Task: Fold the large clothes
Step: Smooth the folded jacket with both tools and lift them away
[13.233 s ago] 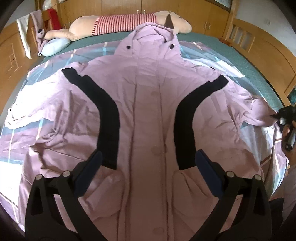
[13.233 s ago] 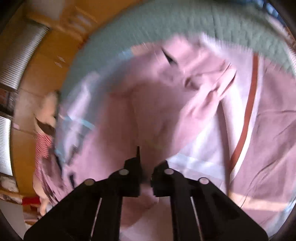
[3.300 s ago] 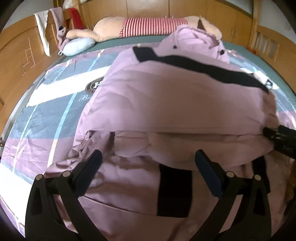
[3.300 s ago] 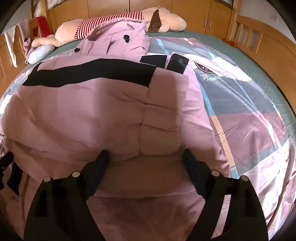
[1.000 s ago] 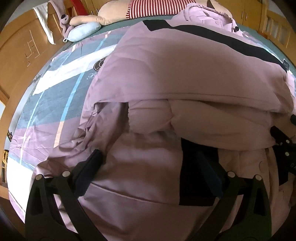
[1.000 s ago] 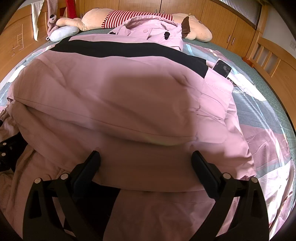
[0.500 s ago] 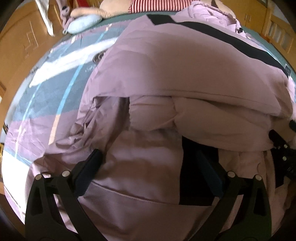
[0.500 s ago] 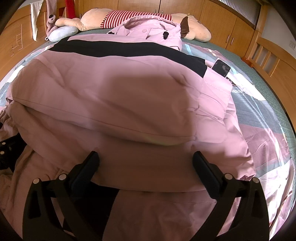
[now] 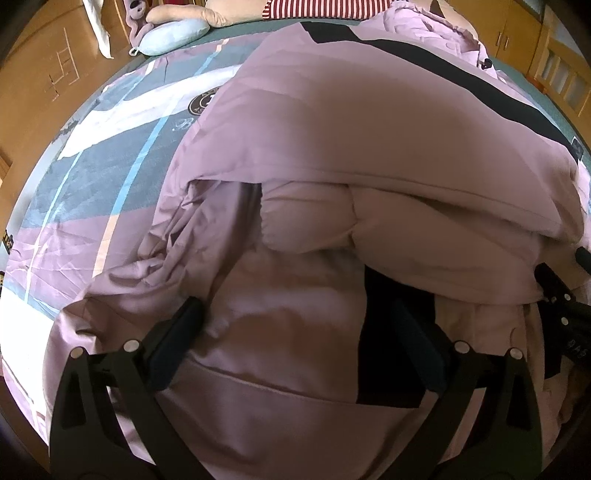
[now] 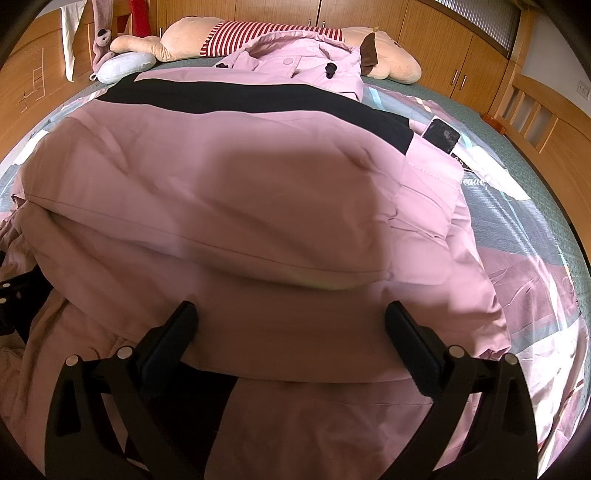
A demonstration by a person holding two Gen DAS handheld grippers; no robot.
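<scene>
**A:** ok so where's the jacket (image 9: 369, 122) sitting right now?

**B:** the pink padded jacket is lying on the bed (image 10: 532, 206), spread over the patterned bedsheet (image 9: 92, 173). The sides are lying folded in over the middle, so there's a thick puffy layer on top with a black stripe (image 10: 258, 98) running across it. The hood (image 10: 306, 61) is pointing toward the far end, just beside the big plush toy (image 10: 391, 55) in the striped shirt.

**A:** and the grippers?

**B:** both are hovering low over the near end of the jacket. The left hand-held gripper (image 9: 299, 339) is gaping wide, nothing between its fingers, sitting above the lower layer where a black panel (image 9: 391, 332) is showing. The right hand-held gripper (image 10: 291, 332) is spread wide too, aiming at the edge of the folded layer, not pinching anything. In the left wrist view the right one is poking in at the far right edge, tucked against the fold.

**A:** anything else on the bed?

**B:** a dark phone-looking thing (image 10: 441, 134) is lying just beside the jacket's right edge, can't tell exactly what it is. A small light blue pillow (image 9: 173, 31) is resting near the plush toy, and wooden cabinets (image 10: 443, 40) are standing behind.
</scene>
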